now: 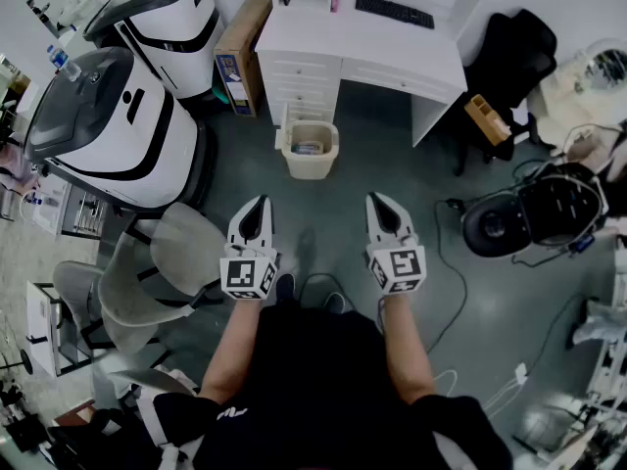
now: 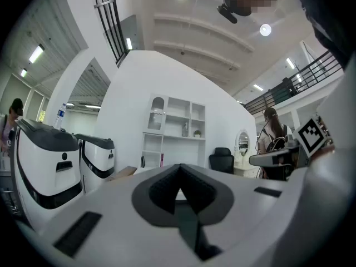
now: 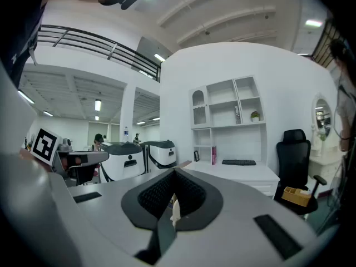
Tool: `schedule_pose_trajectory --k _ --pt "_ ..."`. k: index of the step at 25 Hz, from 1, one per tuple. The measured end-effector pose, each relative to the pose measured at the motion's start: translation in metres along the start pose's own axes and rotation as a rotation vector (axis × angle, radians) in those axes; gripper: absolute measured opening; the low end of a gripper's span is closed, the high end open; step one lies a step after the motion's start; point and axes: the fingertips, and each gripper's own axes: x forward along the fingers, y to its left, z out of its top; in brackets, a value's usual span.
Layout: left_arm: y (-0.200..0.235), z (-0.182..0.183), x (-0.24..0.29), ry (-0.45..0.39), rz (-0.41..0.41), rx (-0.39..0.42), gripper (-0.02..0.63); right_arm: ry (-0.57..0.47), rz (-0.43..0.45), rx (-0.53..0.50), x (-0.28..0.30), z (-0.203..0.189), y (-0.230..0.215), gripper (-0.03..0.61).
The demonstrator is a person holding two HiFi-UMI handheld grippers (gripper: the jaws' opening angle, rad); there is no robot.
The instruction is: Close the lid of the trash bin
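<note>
Head view: bin open on the floor, both grippers empty and short of it.
Left gripper [image 1: 259, 207] and right gripper [image 1: 380, 207] closed tight, pads together, nothing held. Bin [image 1: 310, 150] ahead of both jaw pairs, between their lines, well apart, against desk [image 1: 392, 47]. Lid [image 1: 297, 116] apparently tipped up at far rim. Probably light, stiff, hinged plastic, easy to swing; best hooked at top edge with closed tips, drawn down gently to avoid sliding or tipping.

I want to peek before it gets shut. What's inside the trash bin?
The trash bin stands open. Inside, pale and bluish rubbish shows near the top. What exactly it is, and anything beneath it, can't be seen.
</note>
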Motion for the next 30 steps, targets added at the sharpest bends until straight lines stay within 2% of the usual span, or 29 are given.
schedule_pose_trajectory --k 9,30 --pt "0.002 0.0 -0.005 0.001 -0.002 0.002 0.008 -0.059 0.004 0.024 -0.001 0.009 0.004 0.005" --pt "0.014 0.0 -0.012 0.002 -0.018 0.017 0.008 -0.042 -0.001 0.002 0.004 0.008 0.022 0.005"
